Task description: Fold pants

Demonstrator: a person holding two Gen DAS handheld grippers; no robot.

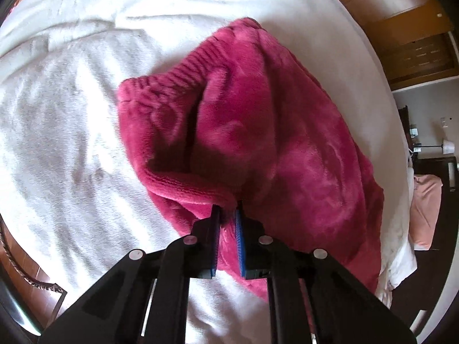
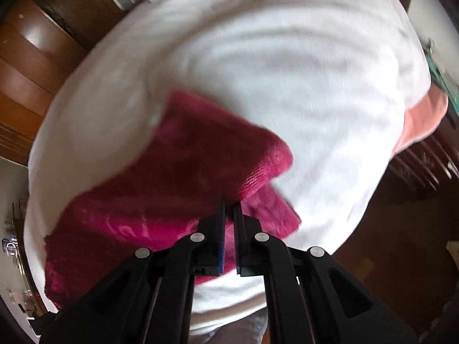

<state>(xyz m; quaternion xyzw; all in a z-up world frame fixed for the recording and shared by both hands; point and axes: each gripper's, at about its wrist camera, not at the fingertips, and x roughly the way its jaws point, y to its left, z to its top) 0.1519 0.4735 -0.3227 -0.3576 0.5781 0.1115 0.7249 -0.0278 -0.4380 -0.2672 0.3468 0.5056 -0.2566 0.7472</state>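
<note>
The pants (image 1: 246, 132) are magenta fleece with a ribbed elastic waistband (image 1: 172, 83), lying bunched on a white bed cover (image 1: 66, 143). My left gripper (image 1: 228, 209) is shut on a hemmed edge of the pants and holds that fold lifted over the rest. In the right wrist view, which is motion-blurred, the pants (image 2: 178, 177) stretch from lower left to centre. My right gripper (image 2: 229, 203) is shut on a ribbed edge of the pants, with fabric pinched between its blue pads.
The white cover (image 2: 287, 71) spans the bed. A pink pillow (image 1: 424, 209) lies off the bed's right side and shows in the right wrist view (image 2: 421, 120). Wooden cabinets (image 1: 401, 14) and dark furniture stand beyond the bed edges.
</note>
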